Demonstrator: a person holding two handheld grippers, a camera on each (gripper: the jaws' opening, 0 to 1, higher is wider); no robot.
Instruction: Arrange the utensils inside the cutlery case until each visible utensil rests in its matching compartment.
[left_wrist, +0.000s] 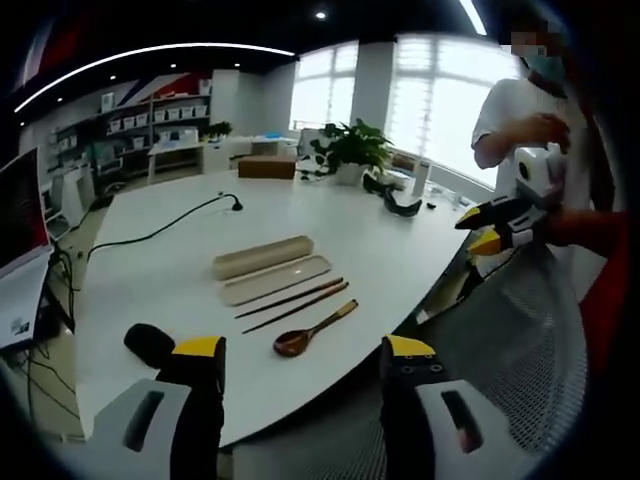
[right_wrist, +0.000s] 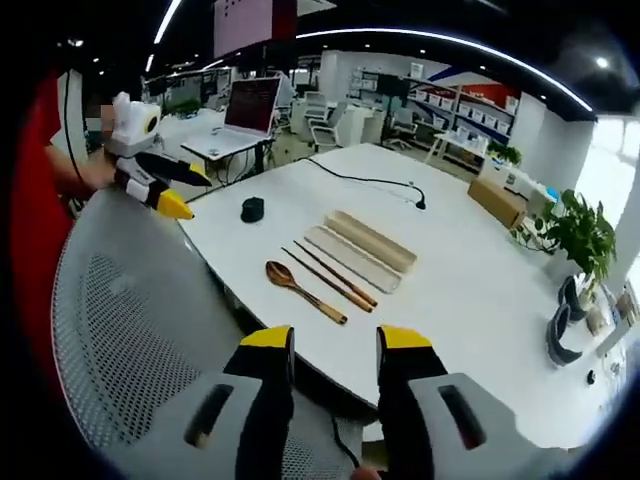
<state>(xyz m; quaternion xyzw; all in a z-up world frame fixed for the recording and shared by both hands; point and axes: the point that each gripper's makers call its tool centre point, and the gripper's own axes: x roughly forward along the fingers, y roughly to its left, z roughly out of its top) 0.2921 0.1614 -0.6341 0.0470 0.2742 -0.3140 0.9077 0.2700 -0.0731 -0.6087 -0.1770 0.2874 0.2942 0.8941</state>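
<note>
Left gripper (left_wrist: 303, 352): nearest the lens in the left gripper view, its yellow-tipped jaws rise from 6 o'clock, spread wide with nothing between them, short of the table edge.
Right gripper (right_wrist: 333, 345): in the right gripper view its jaws stand parted and empty at 6 o'clock, over the mesh chair back (right_wrist: 130, 330).
Table (left_wrist: 180, 260): white and round; everything for the task lies near its middle.
Spoon (left_wrist: 312, 329): wooden, lying flat, bowl toward the near edge, at about 6 o'clock of the cluster in the left gripper view.
Chopsticks (left_wrist: 292, 302): two dark sticks side by side, between the spoon and the case tray, apart from both as far as I can tell.
Case tray (left_wrist: 275, 279): long, beige and shallow, open side up, nothing inside it.
Case lid (left_wrist: 262, 256): matching rounded shell just beyond the tray, at 12 o'clock of the set.
Handling, spoon: probably light and stiff; the mid-handle looks the safest hold, since the bowl is rounded and may slip.
Handling, chopsticks: thin, rigid, likely to roll; pinch both together near the middle, jaws across them.
Progress: no utensil is in the case yet.
Other: a small black puck (right_wrist: 253, 209) sits at 9 o'clock of the spoon in the right gripper view.
</note>
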